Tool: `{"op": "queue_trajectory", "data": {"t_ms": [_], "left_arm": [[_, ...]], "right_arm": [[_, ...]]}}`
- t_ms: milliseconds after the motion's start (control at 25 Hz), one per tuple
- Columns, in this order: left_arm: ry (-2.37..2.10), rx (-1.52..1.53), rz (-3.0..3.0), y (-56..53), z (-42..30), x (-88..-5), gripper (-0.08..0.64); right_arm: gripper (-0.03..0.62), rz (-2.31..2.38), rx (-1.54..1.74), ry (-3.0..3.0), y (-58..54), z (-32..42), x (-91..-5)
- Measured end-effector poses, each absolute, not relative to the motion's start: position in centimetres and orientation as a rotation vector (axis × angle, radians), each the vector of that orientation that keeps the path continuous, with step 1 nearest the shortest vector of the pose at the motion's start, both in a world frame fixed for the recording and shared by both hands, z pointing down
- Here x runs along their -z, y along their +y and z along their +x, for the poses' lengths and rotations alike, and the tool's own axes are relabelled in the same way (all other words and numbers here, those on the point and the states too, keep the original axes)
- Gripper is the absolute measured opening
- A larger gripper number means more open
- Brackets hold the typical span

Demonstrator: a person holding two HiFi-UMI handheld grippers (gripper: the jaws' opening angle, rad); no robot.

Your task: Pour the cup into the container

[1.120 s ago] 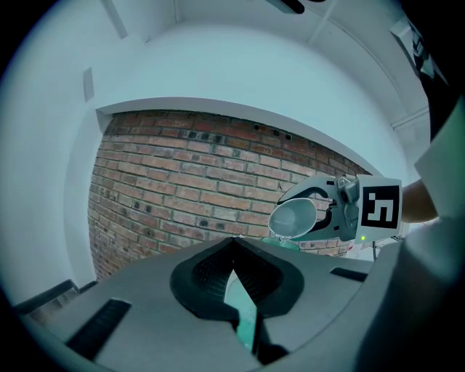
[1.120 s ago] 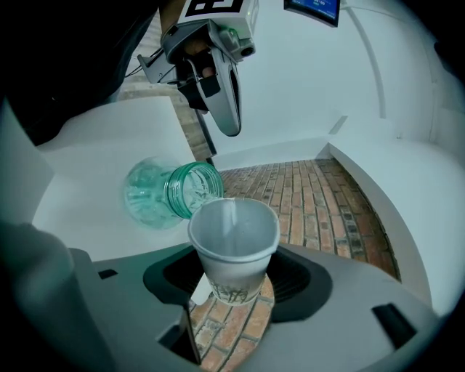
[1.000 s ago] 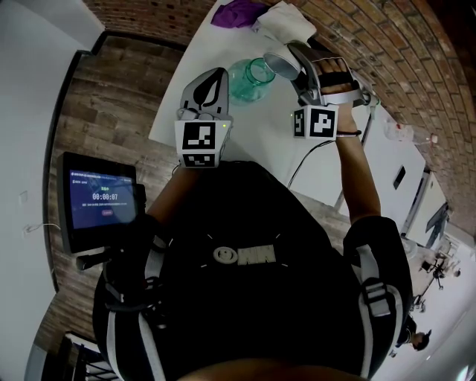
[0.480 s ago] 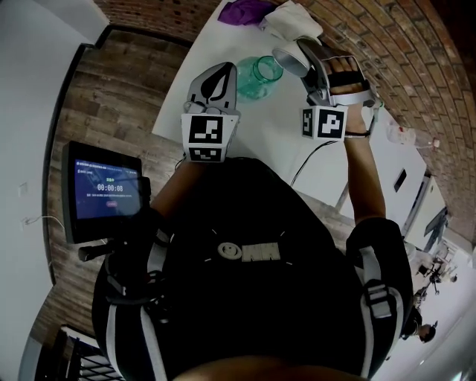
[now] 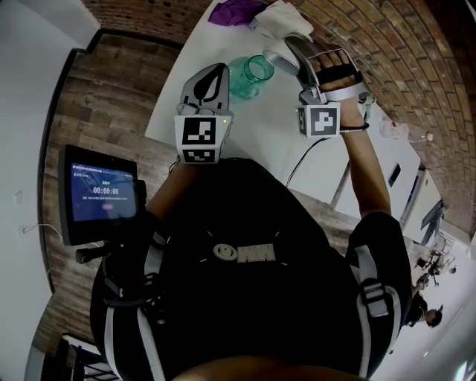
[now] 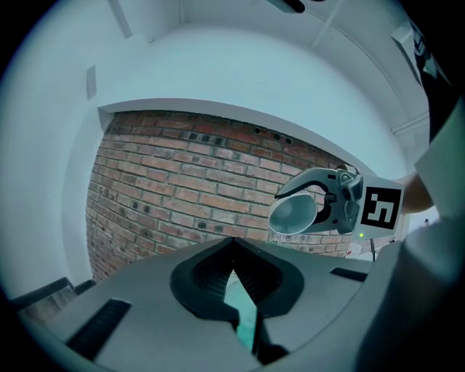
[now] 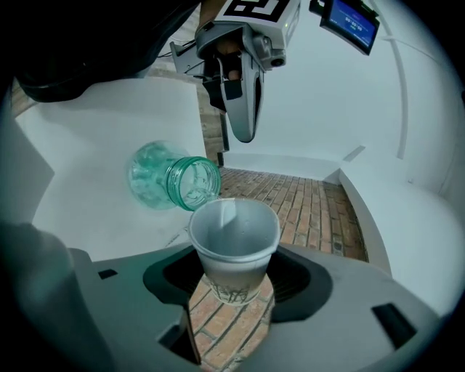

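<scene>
- Head view: the left gripper (image 5: 213, 74) hangs over the white table (image 5: 275, 138); its claw is pressed together and pinches nothing; the right gripper (image 5: 290, 46) is up at the far side and pinches a paper cup (image 5: 275, 61); the green glass jar (image 5: 247, 74) stands on the table with its mouth up, between the two grippers; the cup is just beside the jar's mouth; a purple cloth (image 5: 232, 11) and a white cloth (image 5: 281, 18) lie at the far end of the table; a screen (image 5: 103, 193) glows blue at the person's left.
- Left gripper view: the two jaws meet at the tips; a thin bit of green glass shows through the slit lower down; the right gripper is up in the air in front of a brick wall (image 6: 182, 189); the cup sits in its claw, tipped over, with its open mouth turned this way.
- Right gripper view: the jaws are spread wide and press on the two sides of the cup; the cup's rim is near the camera and its bottom points away; the jar is just past the rim, on the table; the left gripper hangs beyond the jar with its claw shut tight; it does not touch the jar.
</scene>
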State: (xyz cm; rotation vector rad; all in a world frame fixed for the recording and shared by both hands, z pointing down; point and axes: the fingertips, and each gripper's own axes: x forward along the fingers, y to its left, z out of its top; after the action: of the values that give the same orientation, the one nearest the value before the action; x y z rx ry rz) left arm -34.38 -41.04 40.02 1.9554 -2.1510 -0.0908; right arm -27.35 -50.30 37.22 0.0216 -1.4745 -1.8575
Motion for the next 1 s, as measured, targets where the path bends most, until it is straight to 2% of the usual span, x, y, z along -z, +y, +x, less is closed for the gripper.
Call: {"op": "queue_trajectory", "data": {"t_ms": [400, 560, 680, 840, 1000], "left_arm": [[-2.138, 0.119, 1.970, -41.7, -34.1, -39.9, -0.002], [-2.132, 0.103, 1.976, -41.4, -34.1, -40.3, -0.002], [-2.118, 0.072, 1.995, -41.0, -34.0, -40.4, -0.002], [-2.105, 0.050, 1.981, -42.5, -32.4, -40.2, -0.002], [-2.034, -0.022, 2.056, -45.2, -29.3, -39.6, -0.002]], "right_arm": [[0.269, -0.067, 1.917, -1.336, -50.4, -27.2, -38.4], [0.270, -0.003, 1.793, -1.520, -50.0, -27.7, -38.8], [0.270, 0.106, 1.485, -1.832, -50.0, -27.5, -39.5], [0.270, 0.228, 0.791, -2.340, -52.7, -25.5, -40.2], [0.270, 0.602, 0.163, -2.564, -59.4, -15.6, -42.4]]}}
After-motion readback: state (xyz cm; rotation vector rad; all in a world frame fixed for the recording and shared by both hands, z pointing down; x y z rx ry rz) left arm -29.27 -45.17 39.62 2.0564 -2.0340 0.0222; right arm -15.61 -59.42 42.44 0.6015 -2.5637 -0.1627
